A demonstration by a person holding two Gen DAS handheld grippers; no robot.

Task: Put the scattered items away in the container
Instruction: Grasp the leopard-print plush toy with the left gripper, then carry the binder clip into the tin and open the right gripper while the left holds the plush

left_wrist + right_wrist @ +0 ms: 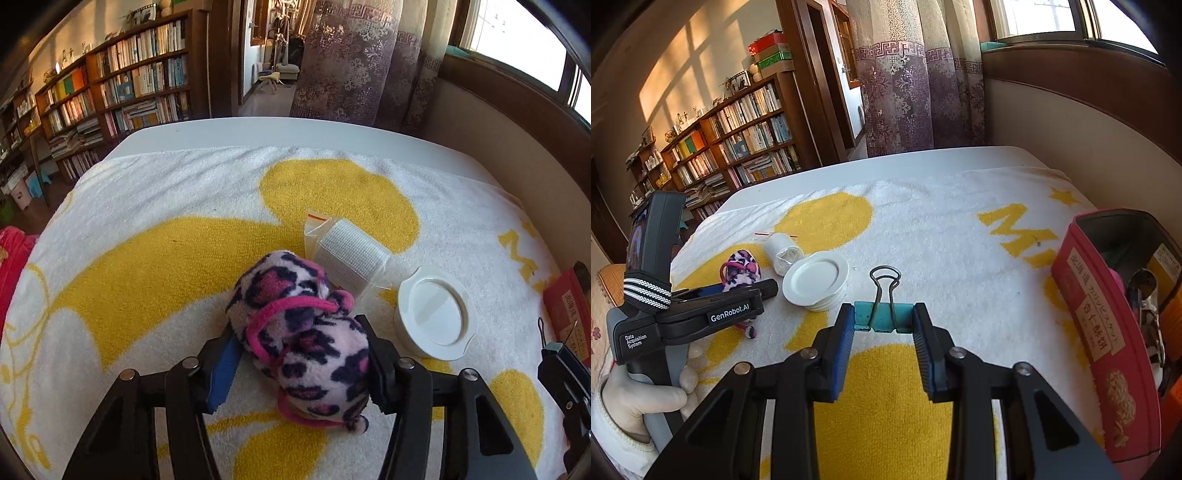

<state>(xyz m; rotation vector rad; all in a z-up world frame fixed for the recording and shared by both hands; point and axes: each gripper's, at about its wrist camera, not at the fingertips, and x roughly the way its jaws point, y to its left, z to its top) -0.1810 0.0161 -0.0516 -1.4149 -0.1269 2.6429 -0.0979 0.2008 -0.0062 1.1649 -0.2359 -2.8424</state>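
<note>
A: Nearest first, left wrist cam. What's unclear?

B: Left gripper (299, 354) has the plush slipper (299, 332) between its fingers. Right finger touches the fur; the left blue pad (223, 373) sits just beside it, and I can't tell if it presses. So: jaws partly apart around the slipper, no firm clamp visible. The slipper lies on the yellow-and-white towel (147, 266).

A: And the right cam?

B: Right gripper (883, 332) is clamped on the teal binder clip (882, 317) by its two ends, wire handles pointing away from the lens. Whether the clip rests on the towel or hangs above it, can't tell.

A: What does one view give that the other doesn't?

B: Right cam shows the whole left gripper from the side plus the gloved hand (639, 398) on its handle; the slipper's mostly hidden behind it there. It also shows the red tin (1108, 339) open at the right edge, w/ a metal item and smth pink inside, hard to identify. Left cam only catches a sliver of that tin at its right edge, and just the clip's wire loop.

A: Further out?

B: White lid (434, 314) just right of the slipper, underside up. Behind it a white roll in a clear bag (347, 254), touching the slipper's far end in left cam; the bag's edges are hard to trace. Then the bare desk (258, 133) edge past the towel, curtain and bookshelves beyond.
</note>
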